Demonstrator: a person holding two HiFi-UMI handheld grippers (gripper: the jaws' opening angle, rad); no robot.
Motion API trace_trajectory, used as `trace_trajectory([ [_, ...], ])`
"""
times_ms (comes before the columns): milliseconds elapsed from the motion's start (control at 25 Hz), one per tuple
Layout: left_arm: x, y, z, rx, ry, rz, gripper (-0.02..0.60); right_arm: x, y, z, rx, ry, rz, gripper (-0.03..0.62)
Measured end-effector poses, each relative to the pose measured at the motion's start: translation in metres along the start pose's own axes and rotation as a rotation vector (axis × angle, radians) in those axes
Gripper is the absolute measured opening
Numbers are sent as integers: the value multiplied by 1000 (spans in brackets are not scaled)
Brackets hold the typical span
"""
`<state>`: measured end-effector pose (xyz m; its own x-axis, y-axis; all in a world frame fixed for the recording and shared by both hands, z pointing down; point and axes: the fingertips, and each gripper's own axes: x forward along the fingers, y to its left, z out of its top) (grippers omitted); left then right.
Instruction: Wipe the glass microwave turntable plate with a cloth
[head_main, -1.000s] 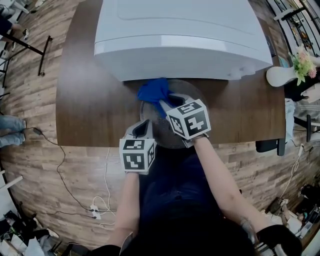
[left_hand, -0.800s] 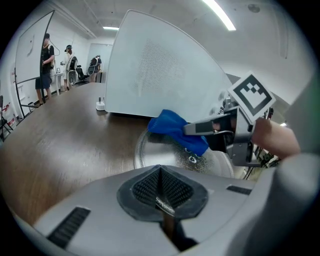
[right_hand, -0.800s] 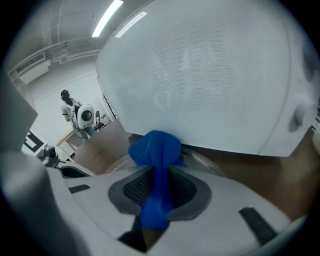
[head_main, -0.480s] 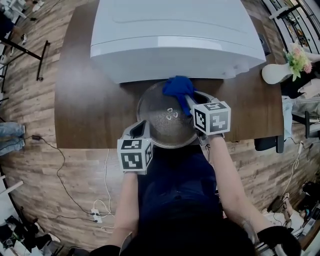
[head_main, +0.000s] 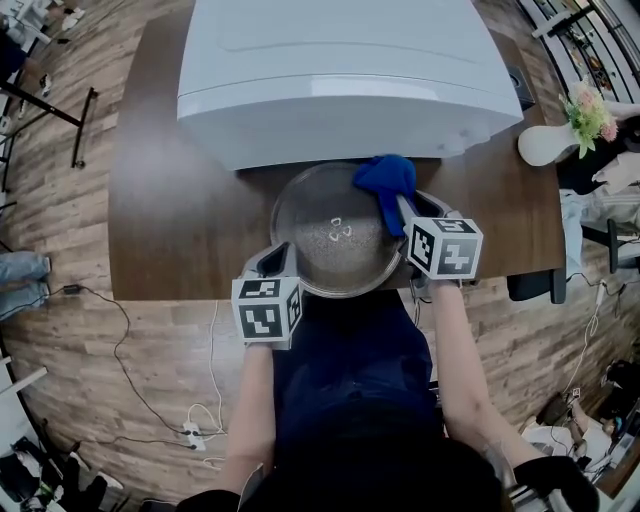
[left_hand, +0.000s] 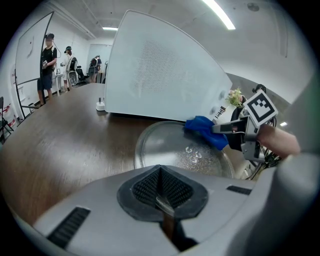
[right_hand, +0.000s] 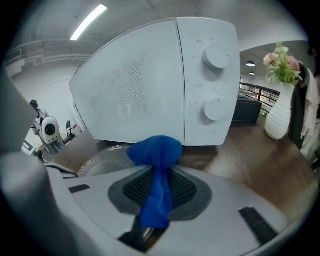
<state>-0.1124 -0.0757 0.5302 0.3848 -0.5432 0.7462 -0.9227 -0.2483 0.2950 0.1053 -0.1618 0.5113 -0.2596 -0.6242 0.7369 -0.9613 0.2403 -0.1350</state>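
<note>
The round glass turntable plate lies on the brown table in front of the white microwave. My left gripper is shut on the plate's near left rim; in the left gripper view a sliver of glass shows between its pads. My right gripper is shut on a blue cloth, which presses on the plate's far right edge. In the right gripper view the cloth bunches out past the jaws, with the plate to its left below the microwave.
A white vase with flowers stands at the table's right end. The table has bare wood left of the plate. Cables and a power strip lie on the floor. People stand far off in the left gripper view.
My right gripper has swept the blue cloth from the plate's far left across to its far right edge. The left gripper has kept its hold on the near rim.
</note>
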Motion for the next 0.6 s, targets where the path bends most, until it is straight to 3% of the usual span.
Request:
trace_trajectory([
  [120,0,0,0,-2,1,-3,0,-14,13,10,-1,-42,21,72],
  [240,1,-1,-1,0,1,-3,0,-24,51,23,-46,-85,125,72],
  [480,1,-2,0,9,-2,1,2,-23,183,18,-204,-37,596,72],
  [600,1,-2,0,12,-4,5,1,-8,217,-1,-254,45,704,72],
])
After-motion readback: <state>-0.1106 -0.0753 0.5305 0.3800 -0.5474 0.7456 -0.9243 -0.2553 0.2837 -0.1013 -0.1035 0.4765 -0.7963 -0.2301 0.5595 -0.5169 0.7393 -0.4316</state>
